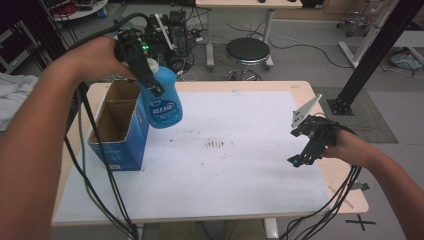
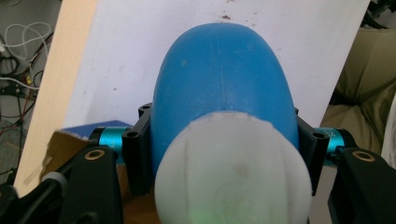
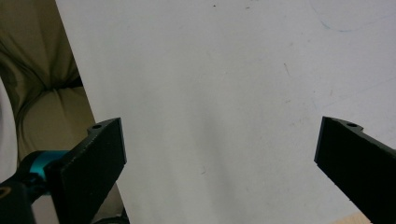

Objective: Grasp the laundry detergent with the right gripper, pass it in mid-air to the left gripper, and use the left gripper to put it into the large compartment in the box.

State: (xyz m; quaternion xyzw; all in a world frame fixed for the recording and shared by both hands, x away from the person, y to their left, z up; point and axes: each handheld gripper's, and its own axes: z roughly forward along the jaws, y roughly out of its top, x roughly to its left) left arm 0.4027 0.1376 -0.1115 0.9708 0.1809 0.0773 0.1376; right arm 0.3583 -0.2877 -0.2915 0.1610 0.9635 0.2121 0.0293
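Two grippers are at work over the desk (image 1: 260, 200), and only one of them carries anything. The left gripper (image 1: 150, 80) is clamped on a blue bottle (image 1: 162, 102) with a white cap (image 2: 233, 172), its black jaws pressing the bottle's shoulders from either side just below that cap, as the left gripper view shows plainly. The bottle hangs in the air, tilted, beside and slightly above the open cardboard box (image 1: 120, 130) with blue sides that stands at the left end of the desk; it touches neither the box nor the white sheet (image 1: 230, 165) that covers the desktop. Whether it is being lifted out of the box or brought towards it I cannot tell from how things stand. I would judge the grasp done and secure, and the carrying under way, while the setting down is left: the bottle has no resting place yet. The box looks empty from above, at least in the part I can see into, its flaps standing up. The right gripper (image 1: 302, 155) waits well apart near the right edge of the desk, jaws spread wide with nothing between them, only bare sheet beneath in the right gripper view. Faint brownish marks stain the middle of the sheet.
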